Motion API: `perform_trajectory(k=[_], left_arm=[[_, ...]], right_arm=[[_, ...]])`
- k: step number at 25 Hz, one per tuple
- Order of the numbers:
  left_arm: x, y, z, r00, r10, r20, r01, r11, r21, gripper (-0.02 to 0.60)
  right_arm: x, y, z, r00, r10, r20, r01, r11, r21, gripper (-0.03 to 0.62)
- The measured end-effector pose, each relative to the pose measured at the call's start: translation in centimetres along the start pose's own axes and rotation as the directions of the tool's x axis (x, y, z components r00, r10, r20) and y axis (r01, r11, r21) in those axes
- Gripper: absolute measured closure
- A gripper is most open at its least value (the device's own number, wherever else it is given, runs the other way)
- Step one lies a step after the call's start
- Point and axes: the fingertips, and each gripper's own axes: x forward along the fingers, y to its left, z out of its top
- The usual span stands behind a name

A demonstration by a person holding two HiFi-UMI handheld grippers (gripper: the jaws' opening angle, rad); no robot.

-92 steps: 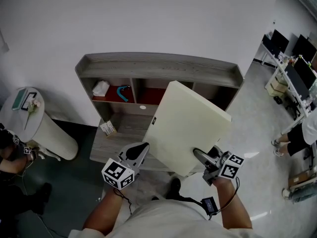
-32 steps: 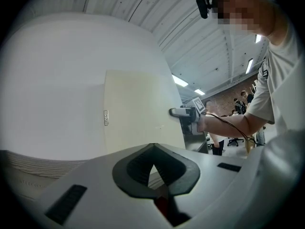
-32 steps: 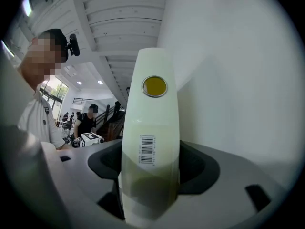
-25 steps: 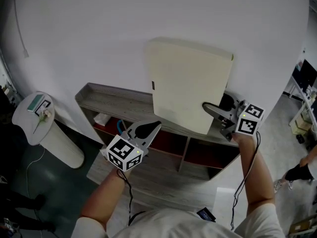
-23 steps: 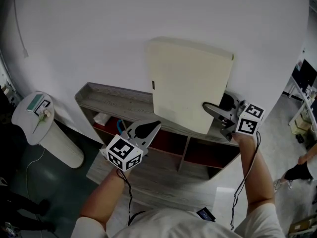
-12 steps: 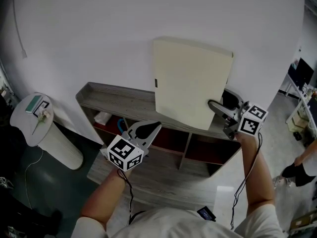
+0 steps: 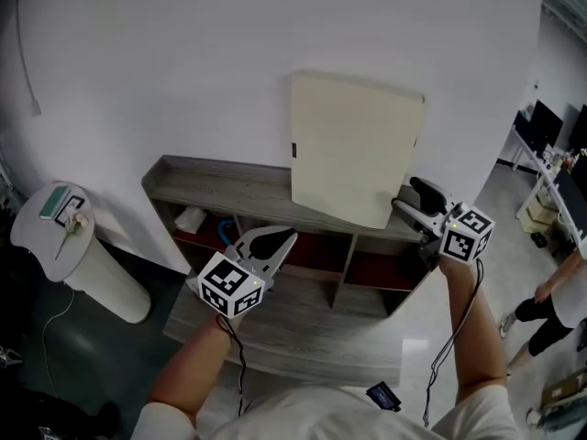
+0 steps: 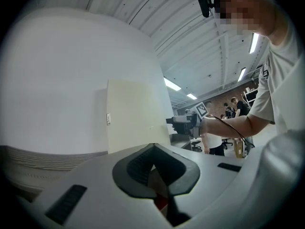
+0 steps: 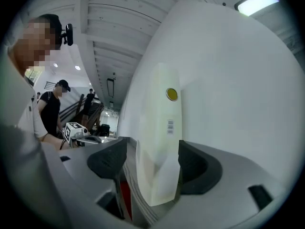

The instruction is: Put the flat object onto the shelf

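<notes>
Against white wall (image 7: 183,62), atop grey wooden shelf (image 7: 220,191): cream flat rectangular board (image 7: 353,145), upright, leaning (steeply). Right claw (image 7: 404,194) spread astride its edge; left claw (image 7: 286,237) closed, empty. Might topple forward if brushed during withdrawal.

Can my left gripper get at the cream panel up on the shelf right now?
Probably yes. The cream panel stands upright on the shelf against the wall, its left edge bare. Nothing lies between it and the left gripper, though those jaws are shut.
</notes>
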Motion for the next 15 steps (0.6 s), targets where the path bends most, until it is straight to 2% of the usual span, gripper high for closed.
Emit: perform_trajectory(k=[5,9,15], left_arm=[[-2.1,-1.1,-0.1,0.999,-0.033,0.008,0.034,0.999,-0.011,0.566],[-4.3,-2.0,-0.2,0.998,-0.053,0.017,0.053,0.998,-0.023,0.566],[-8.5,-3.8,-1.0,0.997,-0.075,0.013,0.076,0.997,-0.031,0.566]], right_arm=[[-1.4,2.8,-1.1,0.998,-0.07,-0.009,0.07,0.998,-0.008,0.275],[-2.0,6.7,-2.2,0.995,-0.098,-0.006,0.098,0.995,-0.031,0.28],[-2.8,14.3,-3.6,0.993,-0.121,0.009,0.121,0.99,-0.077,0.405]])
